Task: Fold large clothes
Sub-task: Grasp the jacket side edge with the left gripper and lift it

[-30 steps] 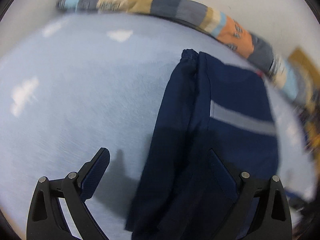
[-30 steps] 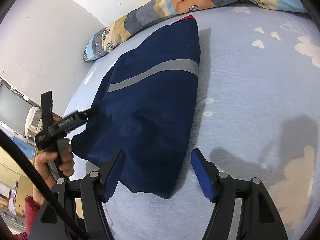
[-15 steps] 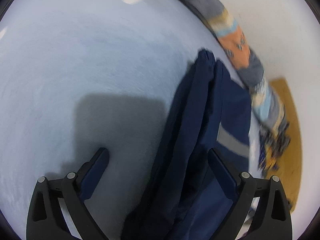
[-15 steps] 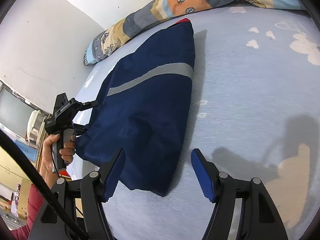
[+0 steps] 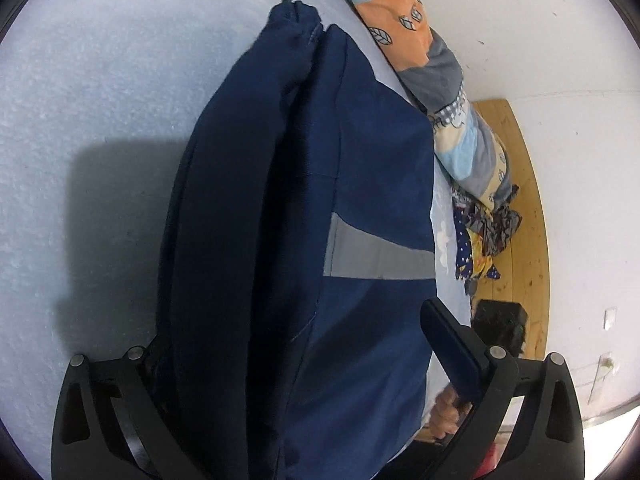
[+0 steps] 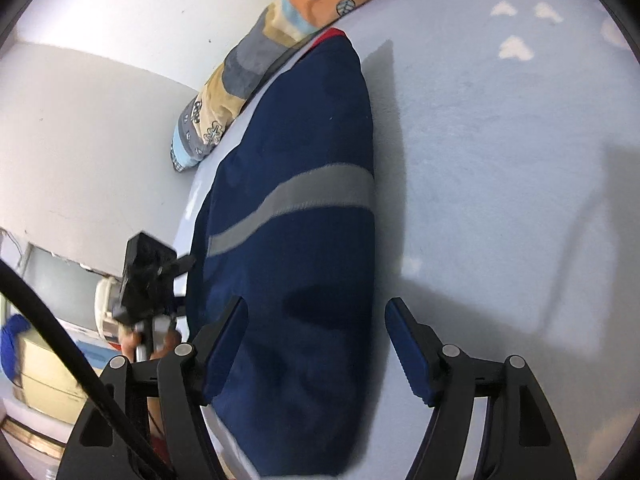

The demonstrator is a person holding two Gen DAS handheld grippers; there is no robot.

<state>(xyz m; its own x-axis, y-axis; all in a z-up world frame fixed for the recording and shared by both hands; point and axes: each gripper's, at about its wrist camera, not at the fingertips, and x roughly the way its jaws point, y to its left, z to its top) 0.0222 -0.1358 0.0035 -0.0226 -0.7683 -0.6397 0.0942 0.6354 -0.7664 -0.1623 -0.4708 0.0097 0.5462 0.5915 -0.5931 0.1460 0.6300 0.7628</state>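
A folded navy jacket (image 6: 304,240) with a smooth grey band is lying along the left edge of the fuzzy pale-blue bedsheet (image 6: 500,168), both the left gripper (image 5: 304,364) and right gripper (image 6: 316,344) hovering spread apart over its near end, bare sheet stretching away rightward.

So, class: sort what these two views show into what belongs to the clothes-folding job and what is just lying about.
Belongs to the job:
navy jacket
left gripper, jaws apart
right gripper, jaws apart
light blue bed sheet, the folding surface

Just lying about:
patchwork quilt
patterned cloth pile
wooden floor
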